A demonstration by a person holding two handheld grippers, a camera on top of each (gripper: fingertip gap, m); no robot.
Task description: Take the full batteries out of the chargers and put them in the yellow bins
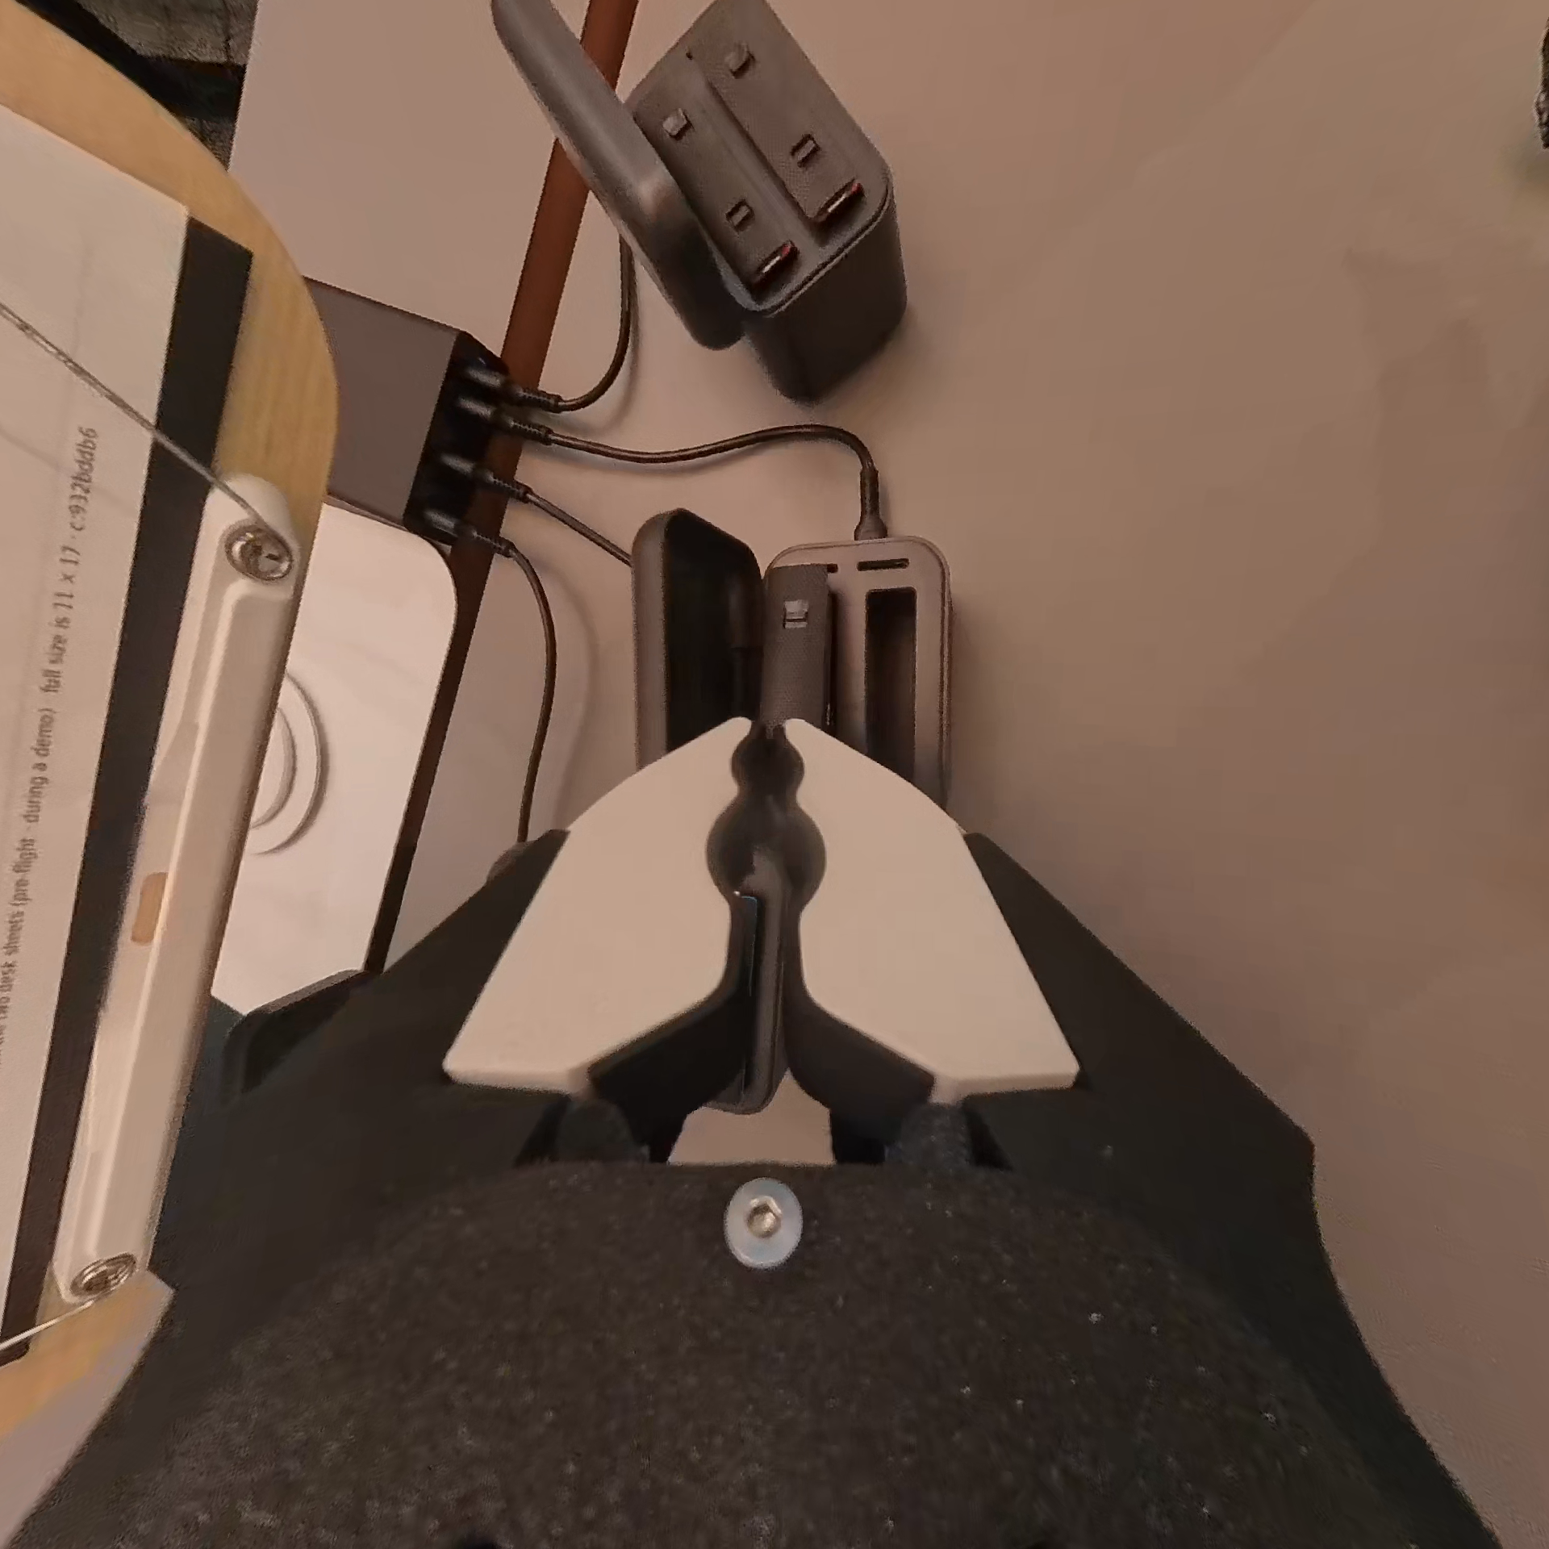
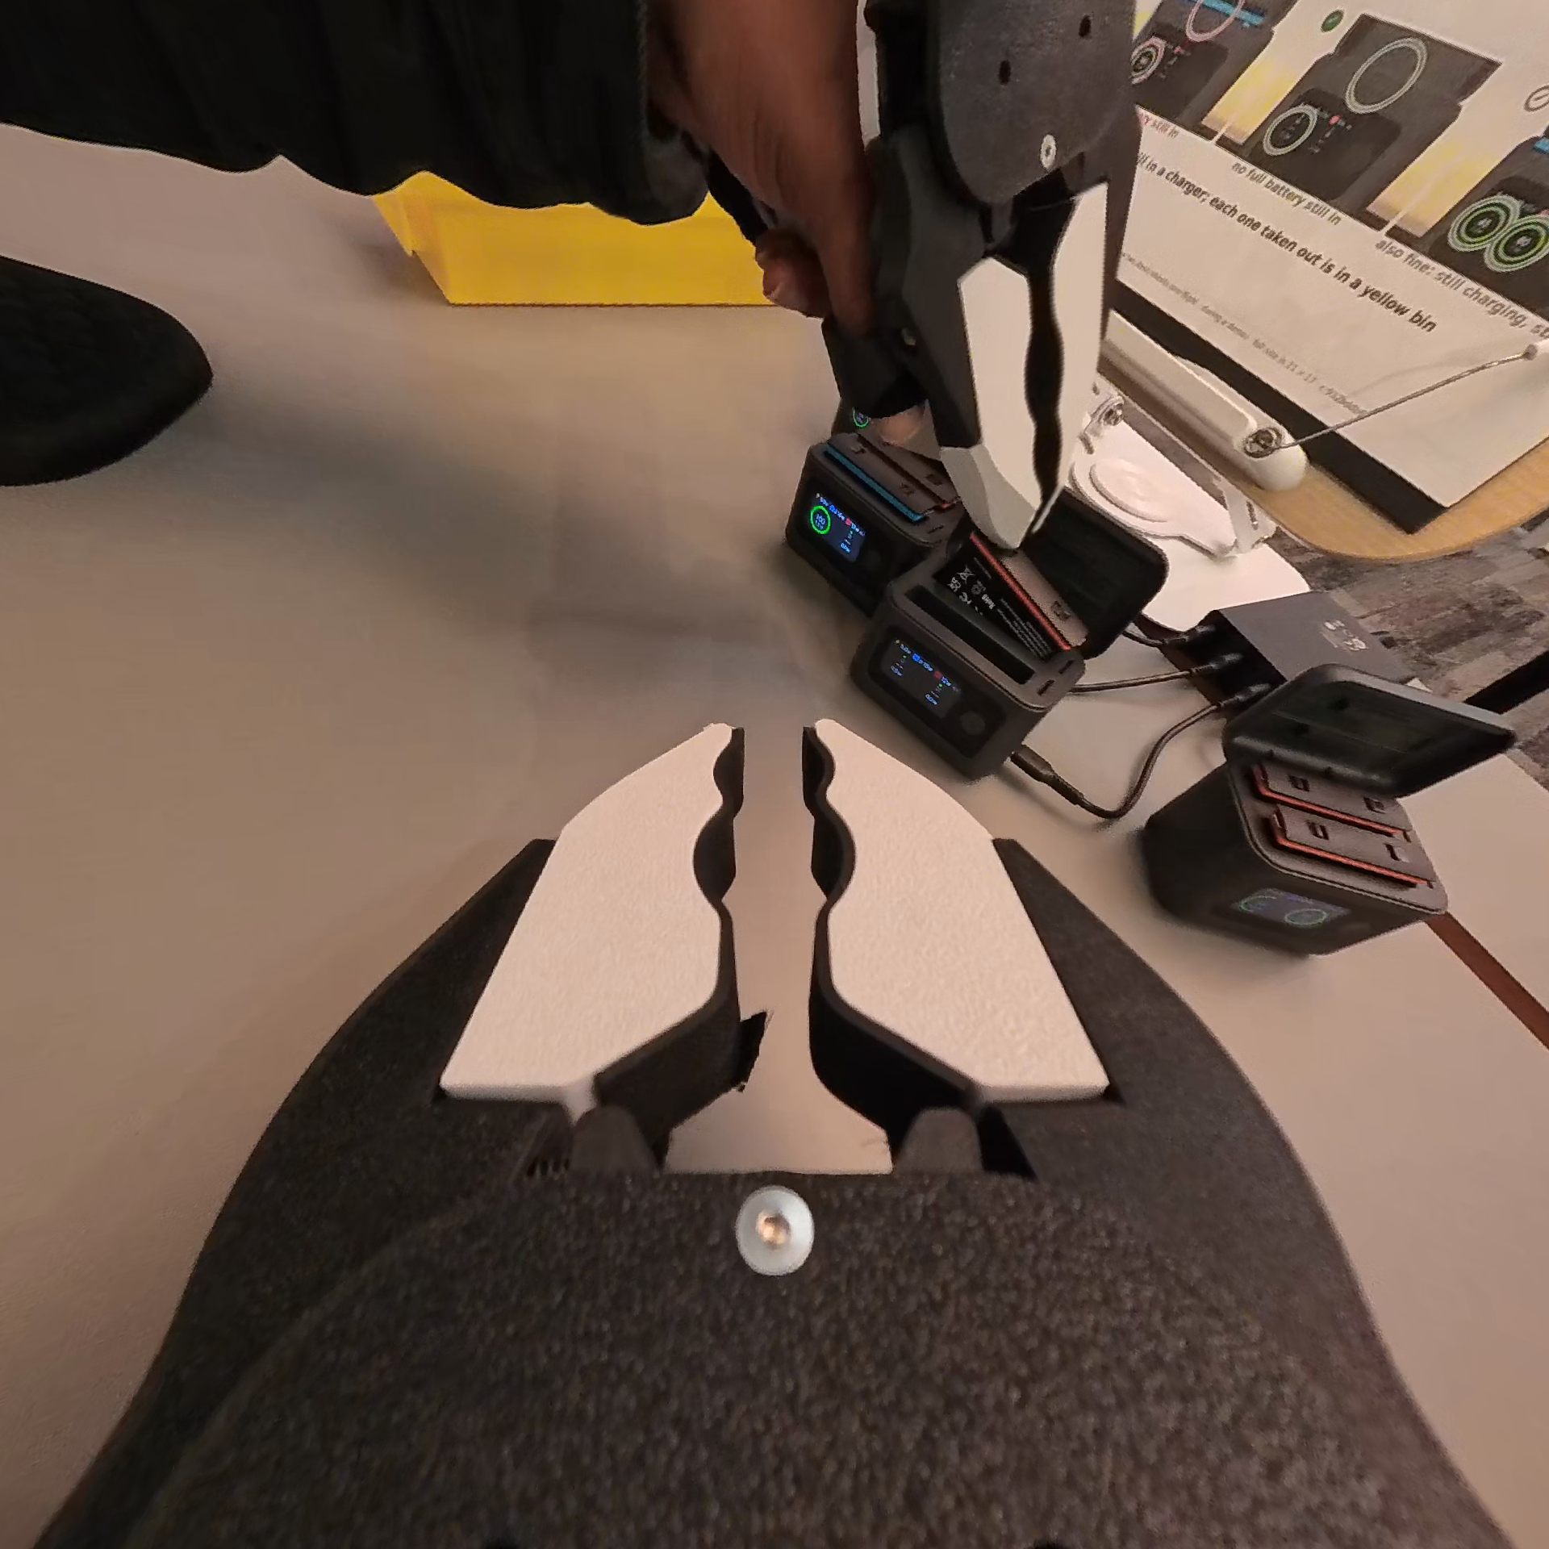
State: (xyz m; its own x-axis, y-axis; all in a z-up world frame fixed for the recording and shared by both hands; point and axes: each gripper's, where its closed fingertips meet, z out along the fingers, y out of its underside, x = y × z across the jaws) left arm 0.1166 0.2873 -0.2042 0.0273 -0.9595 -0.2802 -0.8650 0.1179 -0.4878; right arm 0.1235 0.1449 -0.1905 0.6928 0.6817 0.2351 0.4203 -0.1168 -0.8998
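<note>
Left wrist view: my left gripper [image 1: 773, 731] has its fingers clamped on the battery [image 1: 795, 645], half-raised from the middle charger [image 1: 909, 662], long axis straight ahead. Right wrist view: my right gripper [image 2: 773, 738] idles, fingers apart, empty; the bin [image 2: 578, 251] sits beyond that charger [image 2: 947, 687], the left gripper nearer it.

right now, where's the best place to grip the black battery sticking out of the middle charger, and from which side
Grip the raised top end of the black, red-edged battery, coming from above along its tilt. It stands half out of the dark grey middle charger, so only that end is free; pinch its two flat faces. The left tool already looks shut on it there.
</note>
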